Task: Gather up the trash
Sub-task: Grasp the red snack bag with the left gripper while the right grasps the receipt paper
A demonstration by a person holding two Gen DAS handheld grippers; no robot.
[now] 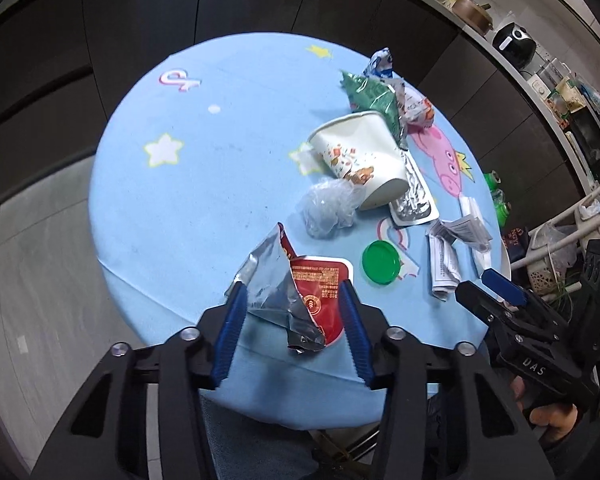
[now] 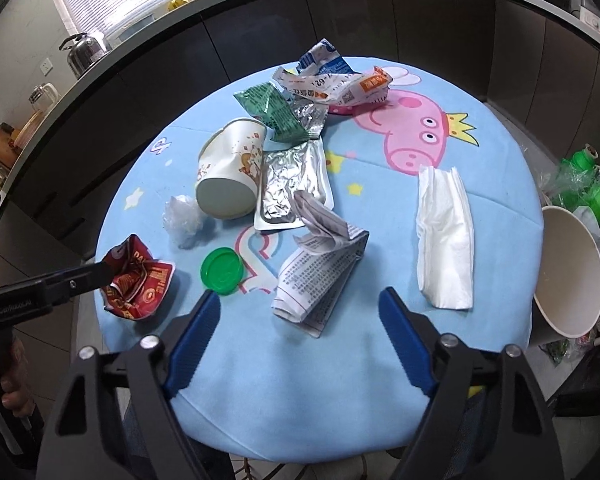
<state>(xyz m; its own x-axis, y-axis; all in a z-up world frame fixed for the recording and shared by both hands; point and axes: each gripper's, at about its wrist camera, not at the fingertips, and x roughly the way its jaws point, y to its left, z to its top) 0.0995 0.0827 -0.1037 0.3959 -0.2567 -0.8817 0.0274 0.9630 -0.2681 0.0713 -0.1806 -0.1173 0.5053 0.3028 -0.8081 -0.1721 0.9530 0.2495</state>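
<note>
A round table under a blue cartoon cloth carries the trash. My left gripper is shut on a crumpled red and silver wrapper at the near left edge, with both pads against its sides. The same wrapper looks bunched up in the right wrist view. My right gripper stands open over the near end of a folded printed leaflet, and its pads are clear of the paper. A green cap lies between the wrapper and the leaflet.
Further back lie a tipped paper cup, a clear plastic wad, a foil tray, a green wrapper and a white and orange wrapper. A white tissue lies right. A big white paper cup sits off the right edge.
</note>
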